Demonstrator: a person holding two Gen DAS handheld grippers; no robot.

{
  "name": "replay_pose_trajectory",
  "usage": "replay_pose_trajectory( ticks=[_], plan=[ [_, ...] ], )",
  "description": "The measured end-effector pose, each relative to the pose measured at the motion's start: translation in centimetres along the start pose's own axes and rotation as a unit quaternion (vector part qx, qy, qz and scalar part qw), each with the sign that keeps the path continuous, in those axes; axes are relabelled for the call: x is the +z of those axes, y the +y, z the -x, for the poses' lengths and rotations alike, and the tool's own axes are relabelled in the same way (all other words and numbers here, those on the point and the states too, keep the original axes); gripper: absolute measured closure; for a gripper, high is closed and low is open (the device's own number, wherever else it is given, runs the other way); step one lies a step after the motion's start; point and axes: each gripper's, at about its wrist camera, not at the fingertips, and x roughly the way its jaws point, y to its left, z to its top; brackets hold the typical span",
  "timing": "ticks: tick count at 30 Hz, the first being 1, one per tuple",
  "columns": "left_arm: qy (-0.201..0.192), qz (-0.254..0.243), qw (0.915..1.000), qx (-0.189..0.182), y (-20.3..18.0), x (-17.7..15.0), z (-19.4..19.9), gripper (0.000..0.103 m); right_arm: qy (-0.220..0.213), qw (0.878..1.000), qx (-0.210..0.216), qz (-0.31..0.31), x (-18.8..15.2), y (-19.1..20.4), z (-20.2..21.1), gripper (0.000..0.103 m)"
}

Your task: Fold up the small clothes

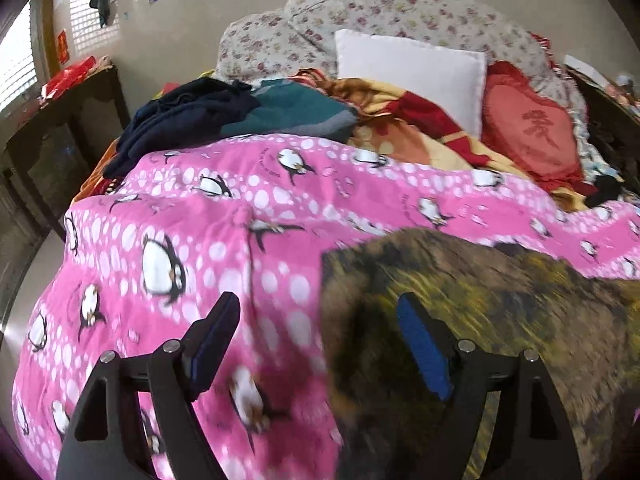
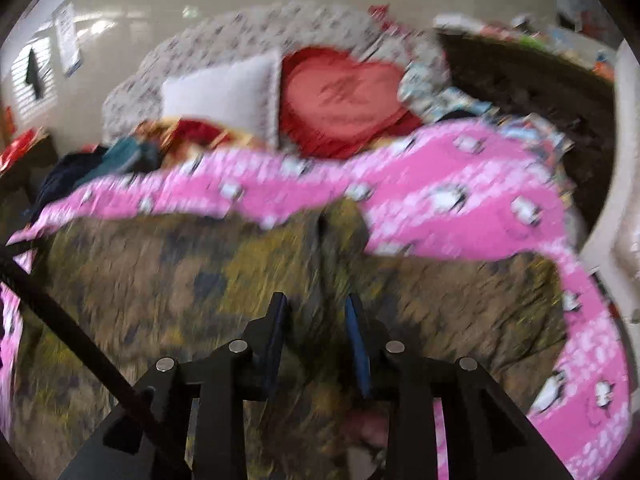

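Observation:
A brown and olive camouflage garment (image 1: pixel 500 308) lies spread on the pink penguin blanket (image 1: pixel 208 240) at the near end of the bed. My left gripper (image 1: pixel 320 332) is open, its jaws straddling the garment's left edge, empty. In the right wrist view the garment (image 2: pixel 180 280) fills the lower frame, with a seam or fold running up its middle. My right gripper (image 2: pixel 316 320) is open above that middle part, with a moderate gap and nothing between the fingers. The view is motion-blurred.
A pile of dark navy and teal clothes (image 1: pixel 224 116) lies behind the blanket at the left. A white pillow (image 1: pixel 412 72), a red heart cushion (image 1: pixel 532 128) and a floral quilt (image 1: pixel 360 12) sit at the bed head. A dark wooden table (image 1: pixel 60 136) stands left.

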Motion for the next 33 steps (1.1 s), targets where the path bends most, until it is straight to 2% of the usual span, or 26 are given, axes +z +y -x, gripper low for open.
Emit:
replay_pose_trajectory(
  ticks=[2, 3, 5, 7, 9, 12, 15, 20, 24, 28, 30, 32, 33],
  plan=[
    [0.008, -0.007, 0.9998, -0.018, -0.7, -0.6, 1.0, 0.022, 0.021, 1.0, -0.019, 0.011, -1.1, -0.1, -1.2, 0.07],
    [0.013, -0.013, 0.9994, -0.029, -1.1, -0.9, 1.5, 0.022, 0.022, 1.0, -0.015, 0.004, -1.4, -0.5, -1.3, 0.067],
    [0.017, -0.025, 0.9988, -0.039, -1.8, -1.5, 2.5, 0.022, 0.017, 1.0, -0.001, -0.025, -1.8, -1.8, -0.2, 0.067],
    [0.015, -0.038, 0.998, -0.047, -2.4, -2.1, 3.7, 0.022, -0.005, 0.999, -0.012, -0.039, -2.3, -3.5, 1.8, 0.064],
    [0.017, -0.045, 0.9973, -0.056, -3.0, -2.5, 4.5, 0.022, -0.023, 0.997, -0.041, -0.064, -2.8, -6.4, 4.0, 0.06],
    [0.03, -0.051, 0.9951, -0.079, -4.1, -3.1, 4.9, 0.022, -0.026, 0.991, -0.08, -0.104, -4.0, -10.9, 6.2, 0.049],
    [0.047, -0.056, 0.9927, -0.096, -5.6, -3.8, 4.8, 0.022, -0.015, 0.985, -0.113, -0.129, -5.5, -14.5, 7.3, 0.049],
    [0.054, -0.075, 0.9901, -0.106, -8.3, -4.6, 4.6, 0.022, 0.0, 0.981, -0.115, -0.154, -7.4, -17.2, 7.5, 0.046],
    [0.06, -0.087, 0.9883, -0.11, -10.0, -5.2, 4.7, 0.022, 0.01, 0.98, -0.078, -0.183, -8.2, -17.6, 6.6, 0.042],
    [0.059, -0.094, 0.988, -0.107, -10.6, -5.4, 4.8, 0.022, 0.017, 0.988, -0.062, -0.14, -8.2, -14.1, 4.7, 0.034],
    [0.062, -0.089, 0.9884, -0.106, -10.6, -5.4, 4.6, 0.022, 0.024, 0.989, -0.081, -0.122, -8.0, -13.1, 3.2, 0.035],
    [0.065, -0.083, 0.9886, -0.108, -10.3, -5.4, 4.6, 0.022, 0.033, 0.988, -0.096, -0.115, -7.8, -13.2, 1.2, 0.069],
    [0.066, -0.082, 0.9885, -0.109, -10.1, -5.5, 4.7, 0.022, 0.038, 0.988, -0.094, -0.12, -7.8, -13.6, 0.8, 0.093]
  ],
)
